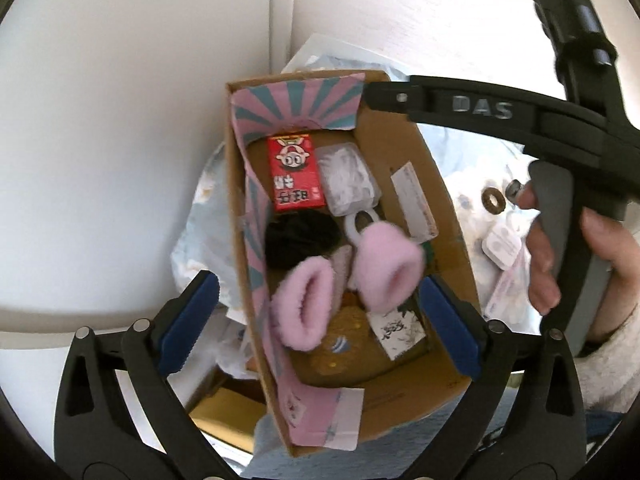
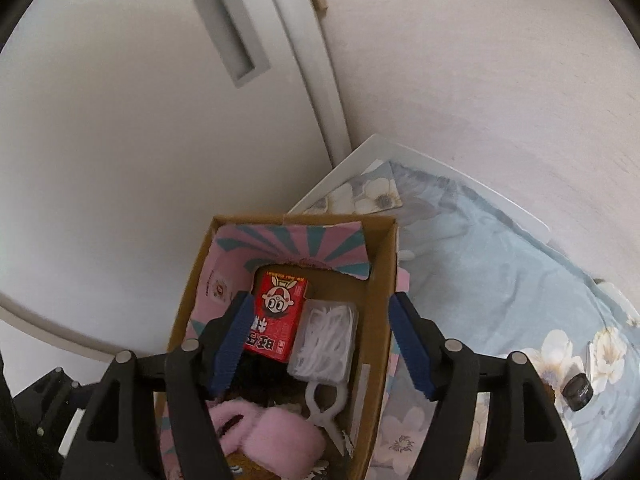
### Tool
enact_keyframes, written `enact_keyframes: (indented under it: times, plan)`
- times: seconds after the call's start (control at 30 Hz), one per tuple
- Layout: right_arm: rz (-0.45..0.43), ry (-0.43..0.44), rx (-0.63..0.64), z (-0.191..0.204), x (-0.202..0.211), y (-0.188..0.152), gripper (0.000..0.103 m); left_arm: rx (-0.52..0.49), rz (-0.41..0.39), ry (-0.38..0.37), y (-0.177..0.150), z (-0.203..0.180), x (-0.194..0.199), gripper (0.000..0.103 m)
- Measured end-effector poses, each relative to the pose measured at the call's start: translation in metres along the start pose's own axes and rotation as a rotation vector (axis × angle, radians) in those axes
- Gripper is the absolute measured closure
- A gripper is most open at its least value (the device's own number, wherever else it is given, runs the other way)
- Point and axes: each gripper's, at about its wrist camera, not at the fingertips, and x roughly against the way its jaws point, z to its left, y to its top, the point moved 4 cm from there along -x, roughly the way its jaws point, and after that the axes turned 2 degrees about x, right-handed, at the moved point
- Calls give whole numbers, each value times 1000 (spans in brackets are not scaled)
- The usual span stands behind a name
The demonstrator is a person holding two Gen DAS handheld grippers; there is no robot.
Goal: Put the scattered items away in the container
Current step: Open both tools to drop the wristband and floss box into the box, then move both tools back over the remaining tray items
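A cardboard box [image 1: 404, 148] [image 2: 382, 280] with a pink-and-teal lining stands on the bed. Inside it lie a red carton with a cartoon face [image 1: 296, 172] [image 2: 276, 320], a clear case of white picks [image 1: 348, 180] [image 2: 326, 340], a white plastic clip [image 1: 360, 224] [image 2: 324, 400], something black and fuzzy [image 1: 300, 240] and a pink fluffy pair [image 1: 344, 284] [image 2: 264, 432], blurred. My left gripper [image 1: 320, 320] hangs open over the box, its pads clear of the pink fluff between them. My right gripper [image 2: 323, 344] is open and holds nothing; it straddles the box's right wall.
On the floral blue sheet [image 2: 500, 280] right of the box lie a small dark jar [image 2: 578, 390], a brown ring [image 1: 491, 200], a white flat device [image 1: 502, 246] and paper packets [image 1: 508, 292]. A hand [image 1: 560, 264] holds the right tool. White cabinet doors [image 2: 160, 140] stand behind.
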Motion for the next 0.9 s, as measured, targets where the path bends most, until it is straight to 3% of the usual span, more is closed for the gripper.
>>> enact_keyframes:
  times: [0.3, 0.9]
  plan:
    - [-19, 11, -14, 4, 15, -6, 37, -3, -16, -6, 3, 1, 24, 3]
    - [-57, -2, 16, 17, 40, -11, 37, 28, -9, -10, -4, -1, 22, 3]
